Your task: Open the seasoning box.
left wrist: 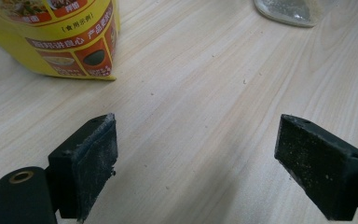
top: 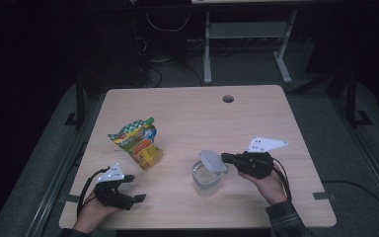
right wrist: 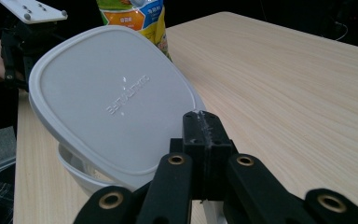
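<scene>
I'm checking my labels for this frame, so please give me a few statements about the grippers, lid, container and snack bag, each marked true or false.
1. The right gripper is shut on the edge of the lid. True.
2. The lid lies flat and sealed on the container. False: it is tilted, lifted off one side of the container's rim.
3. The left gripper is clamped on the snack bag. False: its jaws stand wide open over bare table, apart from the bag.
4. The snack bag stands on the table to the left of the container in the high view. True.
5. The container is opaque black. False: it is clear plastic.
</scene>
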`<state>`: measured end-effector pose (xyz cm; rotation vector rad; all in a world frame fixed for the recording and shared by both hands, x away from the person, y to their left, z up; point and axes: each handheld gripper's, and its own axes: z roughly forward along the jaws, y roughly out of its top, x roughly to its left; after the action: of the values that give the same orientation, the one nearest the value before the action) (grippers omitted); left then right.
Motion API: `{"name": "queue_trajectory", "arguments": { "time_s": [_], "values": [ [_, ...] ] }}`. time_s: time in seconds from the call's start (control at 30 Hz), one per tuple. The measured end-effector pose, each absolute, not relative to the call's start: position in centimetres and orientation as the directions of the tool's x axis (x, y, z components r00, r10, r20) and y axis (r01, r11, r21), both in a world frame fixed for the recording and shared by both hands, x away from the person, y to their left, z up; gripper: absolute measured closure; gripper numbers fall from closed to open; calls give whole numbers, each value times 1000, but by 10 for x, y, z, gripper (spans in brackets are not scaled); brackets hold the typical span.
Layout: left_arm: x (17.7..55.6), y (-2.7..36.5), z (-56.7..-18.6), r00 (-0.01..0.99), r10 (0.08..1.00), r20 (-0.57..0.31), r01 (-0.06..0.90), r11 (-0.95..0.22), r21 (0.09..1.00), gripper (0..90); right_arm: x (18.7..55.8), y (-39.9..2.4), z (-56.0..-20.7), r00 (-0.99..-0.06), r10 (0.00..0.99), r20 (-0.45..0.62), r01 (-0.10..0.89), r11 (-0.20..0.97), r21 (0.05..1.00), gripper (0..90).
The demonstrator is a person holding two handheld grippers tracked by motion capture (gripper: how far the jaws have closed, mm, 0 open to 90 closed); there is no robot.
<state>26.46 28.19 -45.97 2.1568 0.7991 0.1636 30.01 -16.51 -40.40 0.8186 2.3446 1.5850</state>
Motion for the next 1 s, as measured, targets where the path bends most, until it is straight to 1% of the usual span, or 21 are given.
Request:
{"name": "queue_trajectory", "arguments": {
  "time_s": [1.0],
  "values": [
    [265,282,-460,791,595,-146,489,-469,736,128,304,-166,-413,-824,547,150,356,292,888,896]
  ]
}}
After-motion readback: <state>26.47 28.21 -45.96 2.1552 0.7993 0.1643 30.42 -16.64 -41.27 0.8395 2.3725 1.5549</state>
